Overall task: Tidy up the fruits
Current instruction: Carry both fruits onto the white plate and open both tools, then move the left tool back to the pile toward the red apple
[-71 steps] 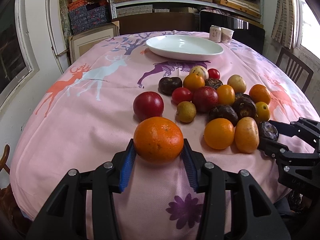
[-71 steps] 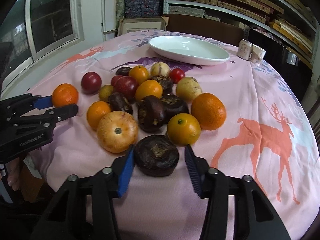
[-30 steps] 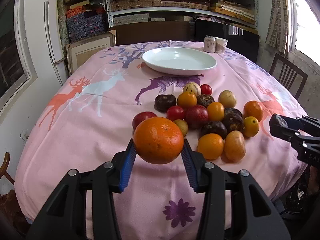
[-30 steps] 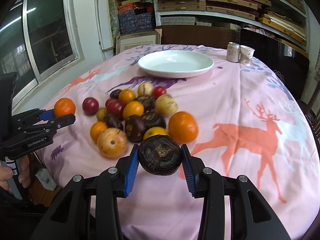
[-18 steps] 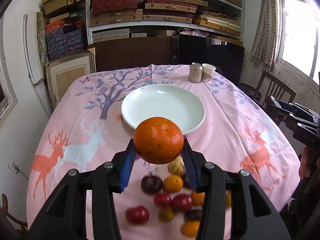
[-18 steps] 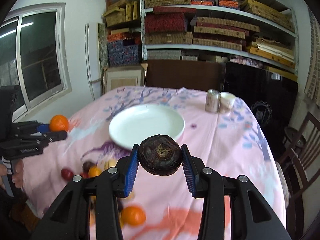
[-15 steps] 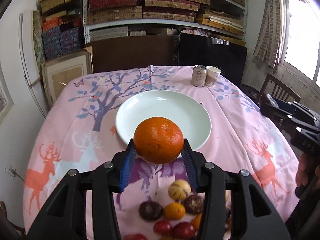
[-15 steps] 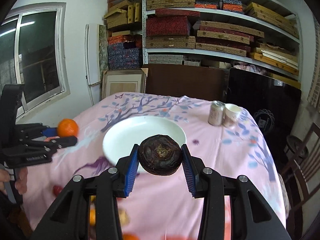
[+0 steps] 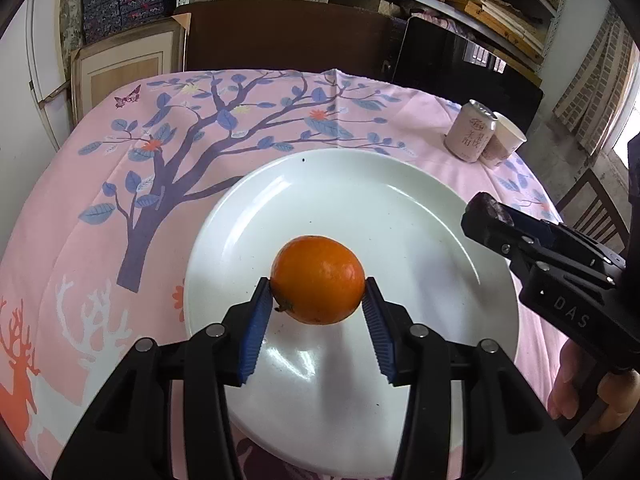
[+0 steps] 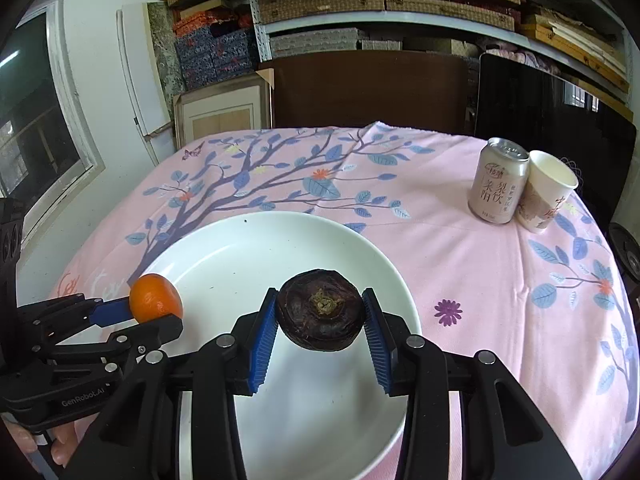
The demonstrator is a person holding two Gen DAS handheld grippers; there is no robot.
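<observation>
My left gripper (image 9: pixel 318 304) is shut on an orange (image 9: pixel 318 280) and holds it over the middle of the white plate (image 9: pixel 360 200). My right gripper (image 10: pixel 320 322) is shut on a dark brown-purple fruit (image 10: pixel 322 314) over the right part of the same plate (image 10: pixel 240 248). The left gripper with the orange (image 10: pixel 156 298) shows at the left of the right wrist view. The right gripper with its dark fruit (image 9: pixel 490 208) shows at the right of the left wrist view. The plate holds no fruit.
A pink drink can (image 10: pixel 498 180) and a paper cup (image 10: pixel 546 192) stand on the pink patterned tablecloth (image 10: pixel 480 260) at the back right. A dark chair (image 9: pixel 592 216) stands beyond the right table edge. Shelves and boxes stand behind the table.
Both grippers lifted their fruit from the pile and carried it forward to above the plate. The plate now fills the view and the fruit pile is out of sight.
</observation>
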